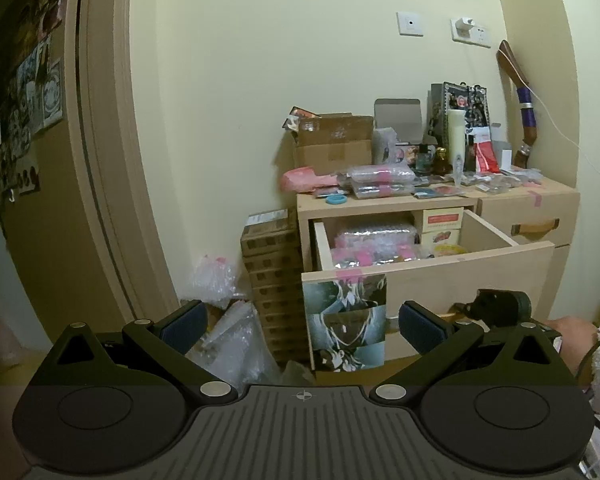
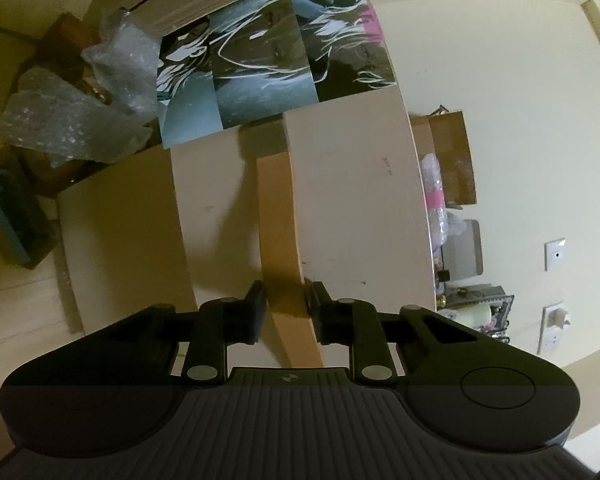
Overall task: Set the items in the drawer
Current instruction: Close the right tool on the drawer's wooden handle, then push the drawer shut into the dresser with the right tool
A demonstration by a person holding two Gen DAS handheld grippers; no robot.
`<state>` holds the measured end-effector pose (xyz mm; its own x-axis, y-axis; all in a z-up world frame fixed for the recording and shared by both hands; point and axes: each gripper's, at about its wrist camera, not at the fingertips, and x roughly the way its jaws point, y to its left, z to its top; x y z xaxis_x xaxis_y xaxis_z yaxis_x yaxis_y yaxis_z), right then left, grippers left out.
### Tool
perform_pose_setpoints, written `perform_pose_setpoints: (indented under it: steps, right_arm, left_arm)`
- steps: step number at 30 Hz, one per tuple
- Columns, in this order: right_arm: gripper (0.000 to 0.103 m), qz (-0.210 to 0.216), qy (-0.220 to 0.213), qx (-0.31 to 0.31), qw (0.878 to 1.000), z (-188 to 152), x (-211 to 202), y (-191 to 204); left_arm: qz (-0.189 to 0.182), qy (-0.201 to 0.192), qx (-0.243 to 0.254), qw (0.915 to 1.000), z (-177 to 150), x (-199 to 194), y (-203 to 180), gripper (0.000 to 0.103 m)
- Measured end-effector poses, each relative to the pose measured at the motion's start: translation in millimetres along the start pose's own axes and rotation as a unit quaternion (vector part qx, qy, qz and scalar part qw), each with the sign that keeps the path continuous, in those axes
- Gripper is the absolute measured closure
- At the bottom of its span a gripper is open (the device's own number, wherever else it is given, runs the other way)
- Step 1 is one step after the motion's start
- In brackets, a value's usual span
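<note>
The pale wooden drawer [image 1: 432,268] of a small cabinet stands pulled out, with bubble-wrapped packets [image 1: 372,244] and small boxes [image 1: 442,226] inside. More wrapped packets [image 1: 380,180] and a blue ring [image 1: 336,199] lie on the cabinet top. My left gripper [image 1: 304,322] hangs open and empty in front of the drawer. My right gripper [image 2: 287,308] is shut on the tan strap handle [image 2: 278,216] of the drawer front [image 2: 348,200]. In the left wrist view the right gripper [image 1: 464,310] shows against that front. A dark picture [image 1: 346,320] covers the front's left part.
A stack of brown boxes [image 1: 272,280] and loose bubble wrap [image 1: 228,320] fill the floor left of the cabinet. A door [image 1: 40,200] stands further left. A second unit with a leather handle [image 1: 534,226] adjoins on the right. A hand [image 1: 572,336] holds the right gripper.
</note>
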<state>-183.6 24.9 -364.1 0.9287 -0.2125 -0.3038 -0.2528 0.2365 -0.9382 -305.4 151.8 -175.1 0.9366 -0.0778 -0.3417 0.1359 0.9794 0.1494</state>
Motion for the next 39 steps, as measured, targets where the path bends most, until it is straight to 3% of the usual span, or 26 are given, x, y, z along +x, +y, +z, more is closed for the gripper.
perform_pose_setpoints:
  steps: [7, 19, 39]
  right_arm:
    - [0.080, -0.004, -0.004, 0.001, 1.000, -1, 3, 3]
    - [0.080, -0.006, -0.011, 0.022, 1.000, -5, 33, -10]
    - [0.079, 0.011, -0.058, 0.033, 0.998, -13, 173, -60]
  left_arm:
    - [0.007, -0.001, 0.004, 1.0000, 1, 6, 9, 0.000]
    - [0.018, 0.032, 0.013, 0.9992, -1, 32, 6, 0.000]
    - [0.125, 0.053, -0.033, 0.9902, 57, 118, -10, 0.000]
